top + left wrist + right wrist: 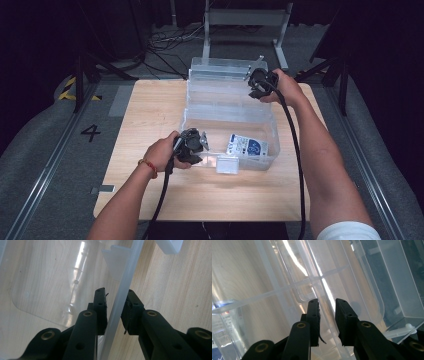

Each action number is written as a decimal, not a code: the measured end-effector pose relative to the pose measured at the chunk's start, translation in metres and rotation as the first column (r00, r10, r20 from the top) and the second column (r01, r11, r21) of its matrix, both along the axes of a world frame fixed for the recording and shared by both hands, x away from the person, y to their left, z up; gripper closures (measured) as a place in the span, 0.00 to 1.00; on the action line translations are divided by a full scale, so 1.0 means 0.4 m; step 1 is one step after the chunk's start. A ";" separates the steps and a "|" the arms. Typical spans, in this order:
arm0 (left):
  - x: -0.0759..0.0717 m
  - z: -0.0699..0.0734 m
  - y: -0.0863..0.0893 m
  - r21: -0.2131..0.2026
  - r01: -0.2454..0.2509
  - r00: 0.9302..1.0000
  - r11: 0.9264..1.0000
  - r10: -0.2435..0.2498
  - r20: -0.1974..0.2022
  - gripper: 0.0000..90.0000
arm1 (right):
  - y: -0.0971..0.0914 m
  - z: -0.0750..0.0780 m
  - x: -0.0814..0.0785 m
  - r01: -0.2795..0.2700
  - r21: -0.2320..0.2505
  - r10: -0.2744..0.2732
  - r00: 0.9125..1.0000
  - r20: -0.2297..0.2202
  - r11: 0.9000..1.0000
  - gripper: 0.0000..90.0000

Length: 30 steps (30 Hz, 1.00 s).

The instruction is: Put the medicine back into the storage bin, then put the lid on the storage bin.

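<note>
A clear plastic box (pixel 274 134) stands open on the wooden table, its lid (pixel 220 75) leaning back at the far side. My left gripper (pixel 202 146) is at the box's front left. In the left gripper view, its jaws (pixel 115 307) are shut on the box's clear front wall (pixel 119 300), one pad on each side. My right gripper (pixel 254 91) is at the lid's far right corner. In the right gripper view, its jaws (pixel 327 312) are closed over the lid's rim (pixel 325 292). A white and blue packet (pixel 247 146) lies inside the box at the right.
A white latch (pixel 227 164) sticks out from the box's front wall. Bare wood (pixel 150 110) lies left of the box and in front of it. A metal stand (pixel 245 20) and cables sit on the floor beyond the table's far edge.
</note>
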<state>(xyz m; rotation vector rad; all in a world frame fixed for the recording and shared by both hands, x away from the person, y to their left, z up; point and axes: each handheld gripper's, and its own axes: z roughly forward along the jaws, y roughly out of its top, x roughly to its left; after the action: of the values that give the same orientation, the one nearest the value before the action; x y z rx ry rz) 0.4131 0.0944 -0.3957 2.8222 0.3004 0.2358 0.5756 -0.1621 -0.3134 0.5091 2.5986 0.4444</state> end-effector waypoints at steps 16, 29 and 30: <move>-0.010 -0.005 -0.001 -0.016 -0.072 0.997 0.997 0.072 -0.014 0.81 | 0.002 0.008 -0.009 -0.063 0.029 0.063 0.998 -0.015 0.998 0.90; -0.011 -0.005 0.005 -0.042 -0.085 0.996 0.995 0.084 -0.026 0.79 | -0.006 0.021 -0.039 -0.111 0.067 0.112 0.994 -0.012 0.992 0.94; -0.013 -0.004 0.007 -0.043 -0.091 0.996 0.995 0.090 -0.026 0.79 | -0.005 0.021 -0.041 -0.117 0.061 0.118 0.993 -0.004 0.991 0.94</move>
<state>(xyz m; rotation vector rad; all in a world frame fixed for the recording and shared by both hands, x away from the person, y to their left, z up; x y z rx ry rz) 0.4080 0.0972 -0.3974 2.7732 0.4337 0.2120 0.5590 -0.1641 -0.3050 0.3794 2.6386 0.5622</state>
